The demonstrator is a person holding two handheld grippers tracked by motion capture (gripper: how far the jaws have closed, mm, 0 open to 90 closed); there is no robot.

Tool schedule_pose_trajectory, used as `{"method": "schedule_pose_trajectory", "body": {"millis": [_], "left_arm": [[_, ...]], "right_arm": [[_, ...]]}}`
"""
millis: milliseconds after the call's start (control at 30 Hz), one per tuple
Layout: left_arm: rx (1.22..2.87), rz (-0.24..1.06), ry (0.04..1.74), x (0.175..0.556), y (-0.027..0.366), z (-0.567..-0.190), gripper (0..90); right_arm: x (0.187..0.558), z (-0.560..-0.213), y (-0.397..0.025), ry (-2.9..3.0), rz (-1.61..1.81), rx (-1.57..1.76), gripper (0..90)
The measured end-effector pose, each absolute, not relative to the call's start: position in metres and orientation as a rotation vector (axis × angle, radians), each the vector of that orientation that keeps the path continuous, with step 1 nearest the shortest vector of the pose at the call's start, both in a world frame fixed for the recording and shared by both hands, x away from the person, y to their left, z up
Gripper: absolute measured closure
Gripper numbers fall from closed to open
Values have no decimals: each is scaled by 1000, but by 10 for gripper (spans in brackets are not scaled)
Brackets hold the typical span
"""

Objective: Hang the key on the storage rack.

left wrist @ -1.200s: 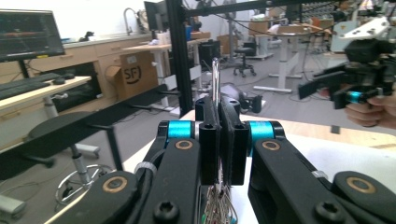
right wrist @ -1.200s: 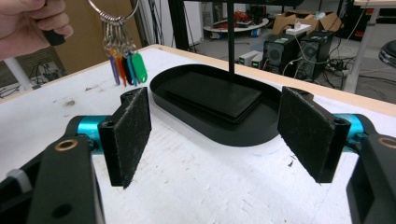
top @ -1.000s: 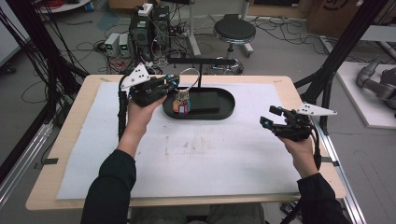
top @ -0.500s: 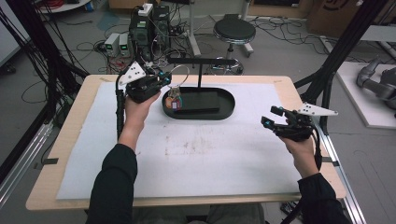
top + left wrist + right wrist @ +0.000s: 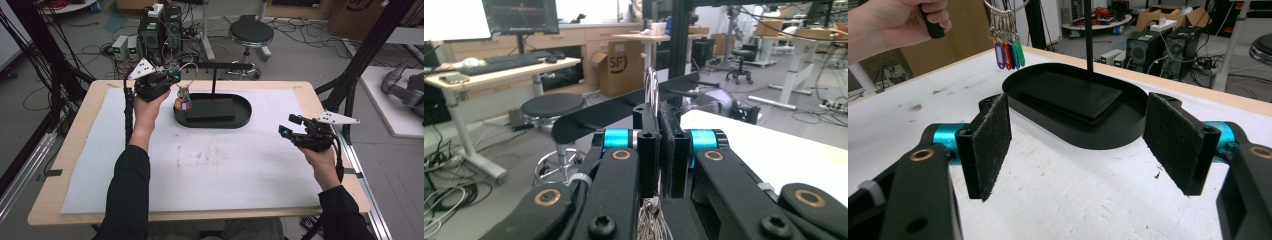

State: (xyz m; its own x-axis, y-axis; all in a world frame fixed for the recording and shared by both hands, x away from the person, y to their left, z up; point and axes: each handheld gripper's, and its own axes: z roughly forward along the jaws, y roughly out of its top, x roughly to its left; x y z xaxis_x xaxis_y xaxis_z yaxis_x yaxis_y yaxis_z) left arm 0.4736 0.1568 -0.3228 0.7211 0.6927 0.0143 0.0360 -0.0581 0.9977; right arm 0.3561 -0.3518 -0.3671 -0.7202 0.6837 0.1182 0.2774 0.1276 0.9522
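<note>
A key ring (image 5: 186,75) with coloured tags is clamped in the closed left gripper (image 5: 172,76) above the black tray's (image 5: 243,116) left end, beside its crossbar stand (image 5: 214,75); the right gripper (image 5: 289,126) is held wide open and empty near the tabletop's right edge.

A grey concrete floor (image 5: 310,60) runs behind the wooden table (image 5: 75,150), strewn with cables. A black round stool (image 5: 251,34) stands beyond the table, beside stacked electronics boxes (image 5: 155,30). In the left gripper view, a desk with a monitor (image 5: 519,15) and keyboard (image 5: 511,60) stands near a cardboard box (image 5: 616,65).
</note>
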Motion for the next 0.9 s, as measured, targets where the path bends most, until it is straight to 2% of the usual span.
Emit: {"method": "schedule_pose_trajectory", "body": {"millis": [900], "left_arm": [[1512,535,754,491,160,-353,867]], "right_arm": [[357,-368,-352,2069,1617,937,281]]}}
